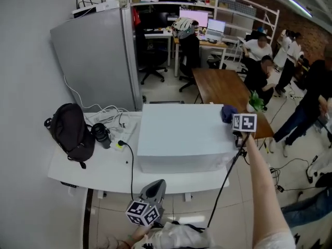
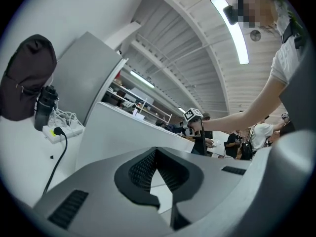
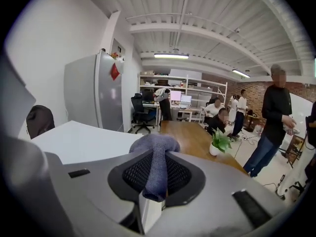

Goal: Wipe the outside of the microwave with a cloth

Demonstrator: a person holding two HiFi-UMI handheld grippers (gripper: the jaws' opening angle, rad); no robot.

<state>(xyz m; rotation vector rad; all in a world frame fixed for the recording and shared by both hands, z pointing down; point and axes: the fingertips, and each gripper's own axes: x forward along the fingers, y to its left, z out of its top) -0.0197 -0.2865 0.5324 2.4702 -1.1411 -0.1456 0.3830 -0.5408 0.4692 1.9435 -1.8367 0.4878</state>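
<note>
Right tongs (image 3: 157, 158) are clamped on the blue cloth (image 1: 227, 113), which sits at the far right corner of the microwave (image 1: 181, 139) top, at its edge. Left tongs (image 1: 154, 190) are closed with nothing between them, low off the front edge of the white surface (image 1: 98, 167). The microwave top lies open leftward of the cloth. A backpack (image 1: 72, 131) and cables (image 1: 111, 119) crowd its left side.

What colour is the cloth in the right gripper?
Blue-grey cloth, best seen in the right gripper view.
</note>
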